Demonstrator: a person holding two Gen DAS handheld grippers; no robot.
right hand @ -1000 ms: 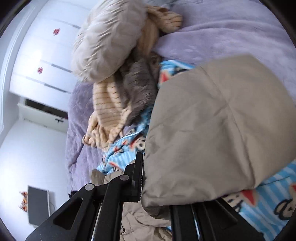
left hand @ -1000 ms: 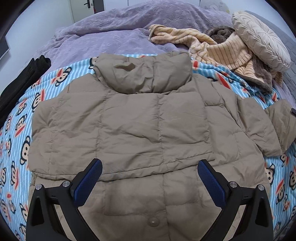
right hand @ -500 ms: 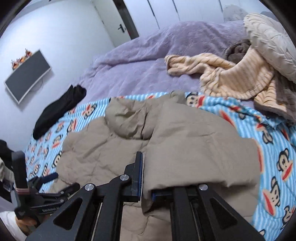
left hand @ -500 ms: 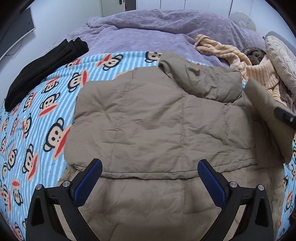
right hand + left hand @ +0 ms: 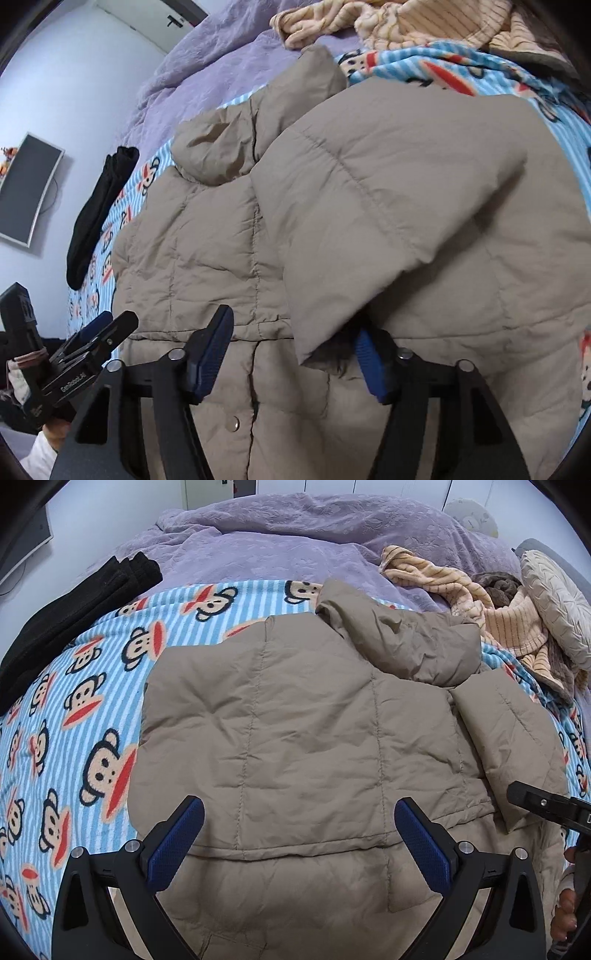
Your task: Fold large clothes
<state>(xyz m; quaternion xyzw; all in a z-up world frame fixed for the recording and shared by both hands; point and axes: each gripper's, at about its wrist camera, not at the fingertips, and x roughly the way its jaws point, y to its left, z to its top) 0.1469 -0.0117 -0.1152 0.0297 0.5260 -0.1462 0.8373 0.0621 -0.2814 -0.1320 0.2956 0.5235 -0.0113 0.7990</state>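
1. A tan puffer jacket (image 5: 303,716) is spread on the bed's monkey-print blanket (image 5: 92,686), both sleeves folded inward.
2. Left gripper (image 5: 299,834) and right gripper (image 5: 291,354) fingers are held apart, empty; the crosswise fold is left.

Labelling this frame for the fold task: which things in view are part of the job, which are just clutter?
Part of the job:
tan puffer jacket
its sleeve, folded over the body
left gripper, open
right gripper, open

Clutter:
black garment
striped beige blanket
round cushion
purple duvet
monkey-print blanket under the jacket
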